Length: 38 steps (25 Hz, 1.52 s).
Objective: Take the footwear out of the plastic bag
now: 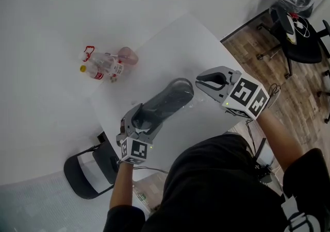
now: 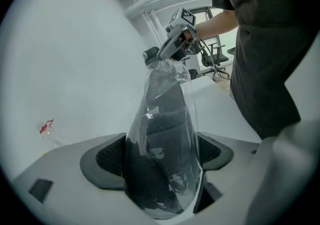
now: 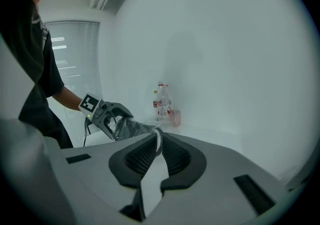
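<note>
Left tongs (image 2: 161, 161) on bag (image 2: 167, 81); labels (image 1: 113, 67) illegible

A dark shoe (image 1: 161, 104) sits inside a clear, crinkled plastic bag (image 2: 168, 80), slanting from seven toward two o'clock over the white surface (image 1: 175, 45).

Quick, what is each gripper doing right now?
Left gripper: closed on the shoe, through the bag.
Right gripper: closed on the bag's end.

no text legible; print on the bottles (image 1: 101, 66) too small
</note>
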### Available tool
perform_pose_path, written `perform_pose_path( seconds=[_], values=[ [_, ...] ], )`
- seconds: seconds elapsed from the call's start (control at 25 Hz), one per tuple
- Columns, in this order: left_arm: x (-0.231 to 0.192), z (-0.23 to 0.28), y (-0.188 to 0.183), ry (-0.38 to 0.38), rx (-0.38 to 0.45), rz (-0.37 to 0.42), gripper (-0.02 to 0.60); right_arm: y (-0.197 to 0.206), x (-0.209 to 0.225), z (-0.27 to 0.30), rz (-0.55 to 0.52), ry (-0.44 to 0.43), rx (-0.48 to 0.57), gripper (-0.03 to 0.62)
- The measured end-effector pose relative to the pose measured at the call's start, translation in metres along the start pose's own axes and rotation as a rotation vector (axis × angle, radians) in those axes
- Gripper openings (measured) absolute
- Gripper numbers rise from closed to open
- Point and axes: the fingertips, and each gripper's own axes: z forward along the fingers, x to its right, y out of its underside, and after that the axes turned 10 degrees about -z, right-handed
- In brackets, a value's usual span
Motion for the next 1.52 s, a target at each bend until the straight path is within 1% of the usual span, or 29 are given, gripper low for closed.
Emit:
perform_pose_path(
  seconds=[0.08, 0.12, 0.16, 0.2, 0.36, 0.48, 0.6, 0.68, 0.8, 0.88, 1.0, 1.08, 1.16, 1.24, 1.32, 1.4, 1.48, 1.52],
  values=[
    [-0.006, -0.008, -0.015, -0.024, 0.042, 0.020, 0.442, -0.010, 0.000, 0.002, -0.033, -0.017, 0.010, 0.030],
    [-0.008, -0.011, -0.022, -0.035, 0.058, 0.034, 0.442, -0.013, 0.000, 0.002, -0.047, -0.029, 0.011, 0.054],
    [-0.010, -0.014, -0.027, -0.048, 0.071, 0.051, 0.442, -0.016, -0.001, 0.002, -0.060, -0.044, 0.009, 0.122],
    [-0.011, -0.016, -0.031, -0.060, 0.081, 0.070, 0.440, -0.019, -0.002, 0.002, -0.073, -0.063, 0.007, 0.162],
    [-0.013, -0.024, -0.043, -0.090, 0.130, 0.107, 0.437, -0.031, -0.007, -0.004, -0.073, -0.157, 0.029, 0.176],
    [-0.015, -0.029, -0.050, -0.110, 0.162, 0.151, 0.436, -0.033, -0.008, -0.004, -0.087, -0.220, -0.005, 0.207],
    [-0.012, -0.032, -0.054, -0.121, 0.178, 0.196, 0.434, -0.031, -0.012, -0.006, -0.119, -0.273, -0.049, 0.210],
    [-0.010, -0.035, -0.057, -0.123, 0.191, 0.216, 0.433, -0.029, -0.013, -0.008, -0.161, -0.279, -0.090, 0.210],
    [-0.009, -0.037, -0.057, -0.125, 0.197, 0.229, 0.430, -0.024, -0.011, -0.010, -0.219, -0.291, -0.157, 0.210],
    [-0.009, -0.038, -0.059, -0.128, 0.209, 0.235, 0.428, -0.025, -0.013, -0.011, -0.238, -0.318, -0.168, 0.210],
    [-0.010, -0.039, -0.065, -0.133, 0.223, 0.254, 0.425, -0.025, -0.013, -0.006, -0.248, -0.338, -0.179, 0.210],
    [-0.009, -0.039, -0.067, -0.135, 0.227, 0.258, 0.423, -0.023, -0.010, -0.004, -0.230, -0.332, -0.182, 0.210],
    [-0.009, -0.041, -0.069, -0.139, 0.234, 0.257, 0.420, -0.025, -0.007, -0.004, -0.205, -0.330, -0.162, 0.210],
    [-0.010, -0.041, -0.068, -0.139, 0.233, 0.268, 0.417, -0.027, -0.012, -0.002, -0.194, -0.382, -0.152, 0.210],
    [-0.011, -0.039, -0.065, -0.135, 0.221, 0.281, 0.415, -0.029, -0.025, -0.004, -0.185, -0.474, -0.144, 0.209],
    [-0.012, -0.038, -0.062, -0.133, 0.211, 0.279, 0.411, -0.032, -0.035, -0.006, -0.168, -0.545, -0.131, 0.209],
    [-0.012, -0.038, -0.060, -0.131, 0.205, 0.286, 0.406, -0.029, -0.039, -0.006, -0.179, -0.576, -0.150, 0.206],
    [-0.011, -0.038, -0.060, -0.128, 0.208, 0.289, 0.403, -0.026, -0.037, -0.005, -0.193, -0.570, -0.171, 0.204]
  ],
)
